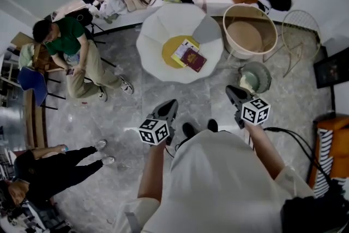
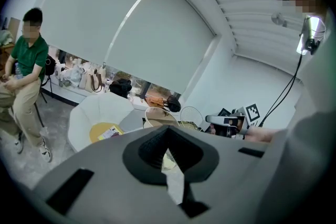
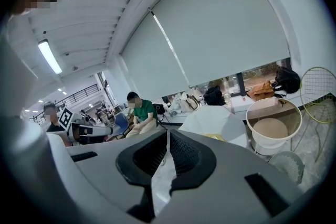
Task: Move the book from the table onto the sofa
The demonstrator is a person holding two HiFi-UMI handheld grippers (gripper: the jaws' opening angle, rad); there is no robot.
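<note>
While both tools hang in front of the person's white shirt [image 1: 218,183], the left gripper [image 1: 171,103] has its jaws pressed together with nothing between them. The right gripper [image 1: 233,91] is likewise closed and empty, its dark pads meeting along a thin line. Both point away from the person across the grey floor [image 1: 136,103], towards the white table [image 1: 155,60] that stands beyond their tips.

The dark red book [image 1: 195,60] lies on the table's yellow middle patch [image 1: 170,56], over that patch's near right edge. It is well apart from either gripper and sits roughly between the lines the two point along. A pale booklet [image 1: 183,49] lies against its far left side.

Beyond the right gripper comes a small grey round container [image 1: 254,77], then a round cream tub seat [image 1: 248,35] beside the table's right edge. Well left of the table, a person in a green top [image 1: 68,40] sits.
</note>
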